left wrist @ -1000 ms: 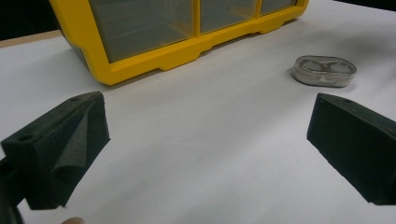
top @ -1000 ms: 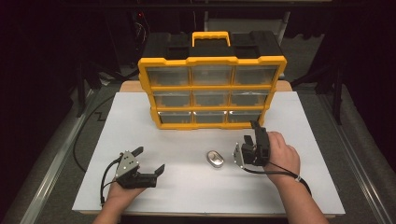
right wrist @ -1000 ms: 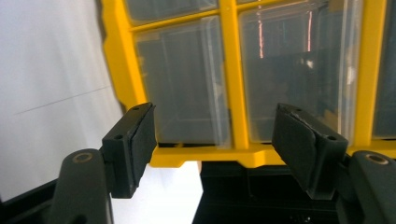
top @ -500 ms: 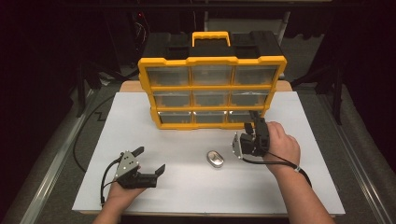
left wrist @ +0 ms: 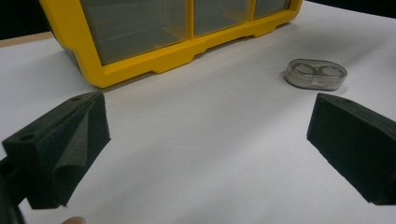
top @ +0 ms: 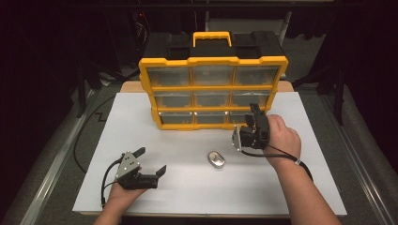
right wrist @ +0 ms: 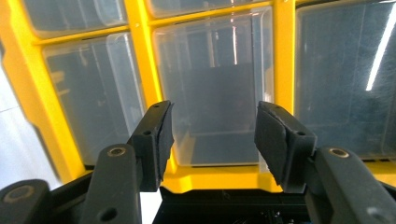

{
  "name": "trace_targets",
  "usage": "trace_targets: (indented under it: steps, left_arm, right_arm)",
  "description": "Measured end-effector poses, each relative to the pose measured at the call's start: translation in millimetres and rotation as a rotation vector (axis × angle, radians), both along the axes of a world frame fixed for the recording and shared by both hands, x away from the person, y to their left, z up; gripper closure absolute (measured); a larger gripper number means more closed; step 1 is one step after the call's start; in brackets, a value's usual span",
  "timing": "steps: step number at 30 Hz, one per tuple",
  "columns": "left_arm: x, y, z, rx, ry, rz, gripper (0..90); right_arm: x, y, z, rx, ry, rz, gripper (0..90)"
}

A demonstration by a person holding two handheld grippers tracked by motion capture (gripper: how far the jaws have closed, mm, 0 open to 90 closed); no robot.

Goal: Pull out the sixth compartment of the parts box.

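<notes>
Lifted toward the organizer's [top: 213, 91] bottom-right drawer [right wrist: 212, 93], right gripper [right wrist: 212, 135] has been narrowing, half-spread, empty; misaligned pads could slip off. Left gripper [top: 150, 161] rests spread.

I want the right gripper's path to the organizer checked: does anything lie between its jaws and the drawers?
Nothing: in the right gripper view the right gripper faces a clear drawer of the yellow organizer across bare air.
</notes>
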State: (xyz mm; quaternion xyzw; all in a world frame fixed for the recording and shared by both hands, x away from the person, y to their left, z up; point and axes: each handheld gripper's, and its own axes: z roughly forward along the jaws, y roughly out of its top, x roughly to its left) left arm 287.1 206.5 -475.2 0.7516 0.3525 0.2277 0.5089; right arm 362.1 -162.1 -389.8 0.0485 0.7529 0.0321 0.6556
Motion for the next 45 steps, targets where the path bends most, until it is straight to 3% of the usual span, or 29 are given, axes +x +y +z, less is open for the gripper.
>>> trace_targets:
  steps: [1, 3, 8, 10, 11, 19, 26, 32, 35, 45]
  left_arm:
    - [-0.1, -0.3, -0.1, 0.0, 0.0, 0.0, 0.5]
    - [-0.3, -0.8, -0.1, -0.002, -0.001, 0.0, 0.5]
    - [0.2, -1.5, -0.6, -0.004, -0.001, -0.002, 0.4]
    - [0.6, -1.4, -0.9, -0.004, 0.0, -0.002, 0.5]
    - [0.8, -1.4, -0.9, -0.004, 0.001, -0.002, 0.5]
    - [-0.1, -1.4, -0.6, -0.003, 0.002, -0.01, 0.5]
    - [0.3, 0.0, 0.0, -0.006, 0.0, -0.008, 0.5]
    - [2.1, 0.5, -0.4, -0.015, 0.008, -0.006, 0.5]
    - [1.1, 1.5, 0.6, -0.022, 0.004, -0.005, 0.5]
    - [-1.0, 3.2, 2.8, -0.04, -0.008, 0.001, 0.6]
  right_arm:
    - [1.5, 0.1, -1.1, 0.021, -0.009, 0.004, 48.5]
    - [4.1, 1.2, 2.6, -0.006, -0.01, -0.003, 48.6]
    - [9.8, 3.6, 6.3, 0.011, -0.009, -0.011, 48.7]
    - [12.7, 5.0, 9.7, -0.008, -0.032, 0.001, 48.9]
    - [13.0, 5.7, 11.5, -0.009, -0.02, -0.009, 49.2]
    - [19.2, 8.4, 21.9, -0.027, -0.045, -0.008, 52.3]
    - [25.5, 6.0, 25.0, -0.042, -0.061, -0.016, 57.4]
    - [31.3, 7.5, 22.4, -0.078, -0.044, -0.033, 62.0]
    - [31.7, 8.4, 23.1, -0.064, -0.062, -0.029, 64.5]
    - [33.1, 6.4, 25.6, -0.092, -0.054, -0.043, 68.7]
